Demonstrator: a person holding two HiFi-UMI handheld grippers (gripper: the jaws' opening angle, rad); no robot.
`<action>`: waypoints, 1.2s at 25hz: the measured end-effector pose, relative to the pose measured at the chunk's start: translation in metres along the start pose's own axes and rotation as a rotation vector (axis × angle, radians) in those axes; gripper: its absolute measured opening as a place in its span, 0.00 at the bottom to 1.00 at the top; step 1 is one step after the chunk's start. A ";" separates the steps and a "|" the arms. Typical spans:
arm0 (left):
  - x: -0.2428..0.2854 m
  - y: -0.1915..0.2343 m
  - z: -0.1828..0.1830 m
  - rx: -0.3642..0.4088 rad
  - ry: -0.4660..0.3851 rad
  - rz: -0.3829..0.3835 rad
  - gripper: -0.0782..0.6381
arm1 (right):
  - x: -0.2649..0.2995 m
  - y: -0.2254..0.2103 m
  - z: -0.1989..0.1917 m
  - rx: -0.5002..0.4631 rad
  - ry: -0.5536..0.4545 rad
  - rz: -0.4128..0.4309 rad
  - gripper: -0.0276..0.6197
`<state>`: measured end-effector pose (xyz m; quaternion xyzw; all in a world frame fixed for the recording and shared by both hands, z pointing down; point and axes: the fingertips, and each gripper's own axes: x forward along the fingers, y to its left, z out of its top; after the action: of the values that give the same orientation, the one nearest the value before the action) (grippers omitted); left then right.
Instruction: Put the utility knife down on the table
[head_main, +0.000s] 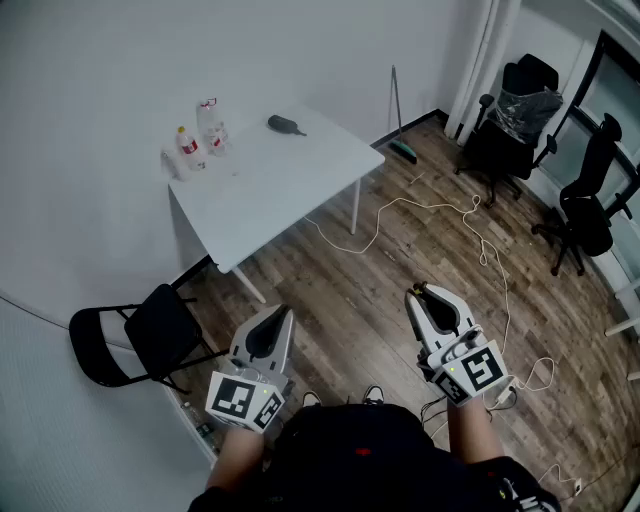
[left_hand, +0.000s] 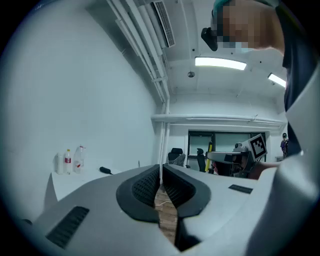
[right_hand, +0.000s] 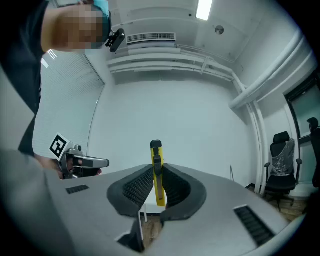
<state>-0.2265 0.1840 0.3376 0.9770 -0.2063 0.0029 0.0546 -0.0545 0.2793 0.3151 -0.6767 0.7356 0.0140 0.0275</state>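
1. Right gripper (right_hand: 157, 172) pads are clamping the yellow utility knife (right_hand: 156, 152), which is standing upright between them.
2. Left gripper (left_hand: 161, 176) jaws are sitting together, empty.
3. White table (head_main: 290, 190) is lying at 11 o'clock, well apart from both grippers.

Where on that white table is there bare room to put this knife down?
The table is bare over its near half, from the front edge to the right corner. The strip between the bottles and the dark object at the far edge is free too. The far left corner is crowded with bottles.
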 end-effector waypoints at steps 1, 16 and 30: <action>-0.001 -0.001 0.000 0.000 0.002 -0.003 0.16 | 0.000 0.003 0.003 0.012 -0.015 0.010 0.14; -0.009 -0.008 -0.005 0.006 0.019 0.006 0.16 | -0.005 0.005 -0.002 0.035 -0.004 0.027 0.14; 0.044 -0.065 -0.032 0.011 0.081 0.069 0.16 | -0.034 -0.072 -0.018 0.125 -0.005 0.093 0.14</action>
<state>-0.1593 0.2286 0.3639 0.9686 -0.2374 0.0457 0.0574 0.0192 0.3058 0.3359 -0.6386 0.7657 -0.0289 0.0709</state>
